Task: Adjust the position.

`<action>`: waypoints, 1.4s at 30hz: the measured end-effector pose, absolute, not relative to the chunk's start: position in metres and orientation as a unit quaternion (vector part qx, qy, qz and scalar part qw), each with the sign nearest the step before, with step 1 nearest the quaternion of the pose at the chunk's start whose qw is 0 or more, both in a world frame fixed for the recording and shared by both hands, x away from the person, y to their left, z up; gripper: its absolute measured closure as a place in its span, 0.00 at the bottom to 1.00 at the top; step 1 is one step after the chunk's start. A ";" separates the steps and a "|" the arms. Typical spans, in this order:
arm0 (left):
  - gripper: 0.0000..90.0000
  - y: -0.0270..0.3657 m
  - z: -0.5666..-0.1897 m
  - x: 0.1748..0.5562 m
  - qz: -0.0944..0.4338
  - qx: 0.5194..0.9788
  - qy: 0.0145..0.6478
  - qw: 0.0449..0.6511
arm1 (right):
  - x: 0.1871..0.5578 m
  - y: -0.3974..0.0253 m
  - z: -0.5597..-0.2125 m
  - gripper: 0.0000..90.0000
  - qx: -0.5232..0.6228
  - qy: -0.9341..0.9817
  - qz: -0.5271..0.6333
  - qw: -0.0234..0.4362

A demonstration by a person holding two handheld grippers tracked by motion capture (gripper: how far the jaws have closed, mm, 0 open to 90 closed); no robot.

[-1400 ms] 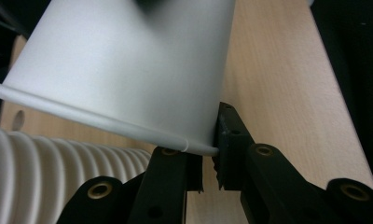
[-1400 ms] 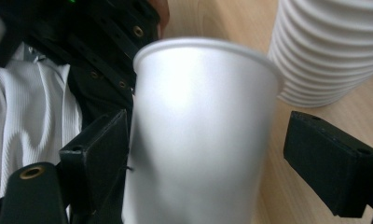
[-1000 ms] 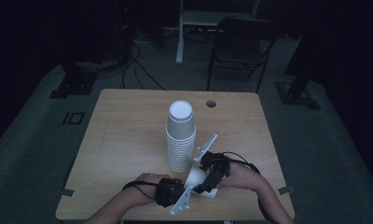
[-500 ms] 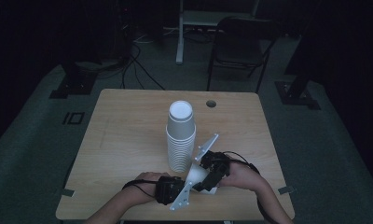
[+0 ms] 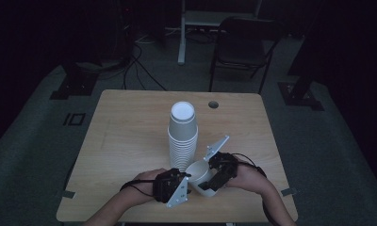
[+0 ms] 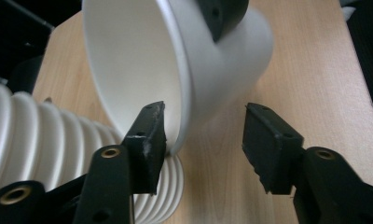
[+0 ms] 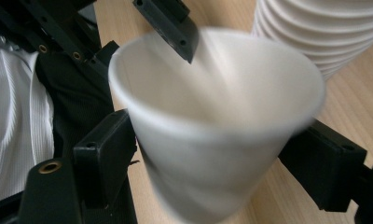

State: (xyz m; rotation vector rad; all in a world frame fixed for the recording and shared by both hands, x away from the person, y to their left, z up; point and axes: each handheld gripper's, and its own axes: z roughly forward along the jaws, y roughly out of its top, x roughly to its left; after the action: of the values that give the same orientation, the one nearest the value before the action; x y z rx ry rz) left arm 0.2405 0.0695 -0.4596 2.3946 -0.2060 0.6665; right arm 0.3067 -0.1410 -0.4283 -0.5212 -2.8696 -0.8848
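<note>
Right gripper (image 7: 212,154) around paper cup (image 7: 222,140)

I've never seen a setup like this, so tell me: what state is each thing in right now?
Cup: tilted, clamped between the right jaws.
Stack: upright on the table, mouths down.
Right hand-held gripper: shut on the cup.
Left hand-held gripper: open, jaws astride the cup's rim.
</note>
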 end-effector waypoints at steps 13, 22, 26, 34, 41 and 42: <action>0.45 0.088 -0.452 0.244 0.266 0.898 -0.030 0.348 | 0.306 -0.173 -0.430 0.22 -0.214 -0.920 -0.329 0.006; 0.45 0.111 -0.459 0.248 0.200 0.892 0.032 0.405 | 0.302 -0.201 -0.429 0.22 -0.281 -0.867 -0.399 -0.101; 0.45 0.121 -0.468 0.247 0.177 0.887 0.055 0.423 | 0.302 -0.207 -0.435 0.22 -0.299 -0.848 -0.415 -0.136; 0.42 0.142 -0.478 0.250 0.127 0.865 0.111 0.473 | 0.310 -0.216 -0.444 0.22 -0.340 -0.817 -0.428 -0.185; 0.20 0.161 -0.490 0.255 0.097 0.853 0.181 0.480 | 0.321 -0.222 -0.448 0.22 -0.362 -0.798 -0.435 -0.208; 0.18 0.163 -0.492 0.256 0.087 0.852 0.191 0.479 | 0.321 -0.221 -0.449 0.22 -0.366 -0.795 -0.433 -0.216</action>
State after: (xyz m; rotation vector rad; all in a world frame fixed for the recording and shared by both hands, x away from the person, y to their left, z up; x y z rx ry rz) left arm 0.2561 0.1632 -0.4924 2.0805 0.4666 0.2118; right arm 0.3214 -0.2212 -0.4487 -1.3401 -2.9129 -1.5879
